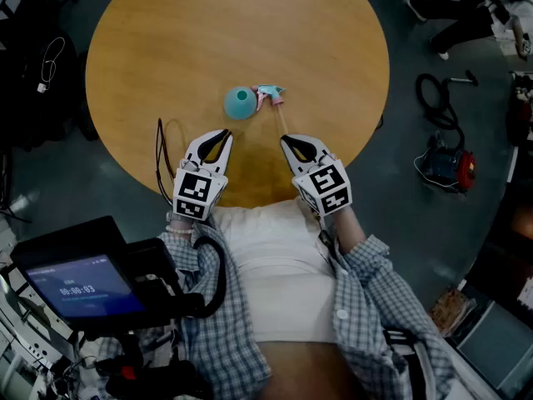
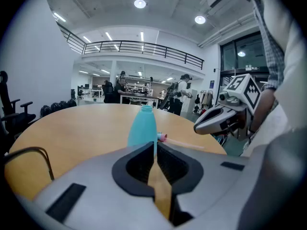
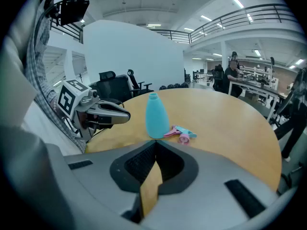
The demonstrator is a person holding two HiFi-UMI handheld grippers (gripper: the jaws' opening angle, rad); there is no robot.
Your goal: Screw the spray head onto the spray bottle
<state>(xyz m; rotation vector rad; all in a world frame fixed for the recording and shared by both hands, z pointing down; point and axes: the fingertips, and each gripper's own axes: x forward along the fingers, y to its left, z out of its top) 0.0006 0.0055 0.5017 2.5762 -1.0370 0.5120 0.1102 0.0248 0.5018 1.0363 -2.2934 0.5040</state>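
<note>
Left tool (image 1: 223, 135) and right tool (image 1: 286, 140) hover over the desk's (image 1: 166, 40) near edge, jaws together and empty. The bottle (image 1: 240, 102) stands mid-desk, and the head (image 1: 270, 96) lies just right of it. Likely best: 1 tool steadies the bottle low while the other lifts the head, tube (image 2: 184, 143) in first.

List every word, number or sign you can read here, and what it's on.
"00:00:03" (last digit uncertain): on the device screen; the smaller line above it is too blurred.
Square black-and-white markers, no letters: on the cubes of the left gripper and right gripper.
Spray bottle, spray head: no print visible.
</note>
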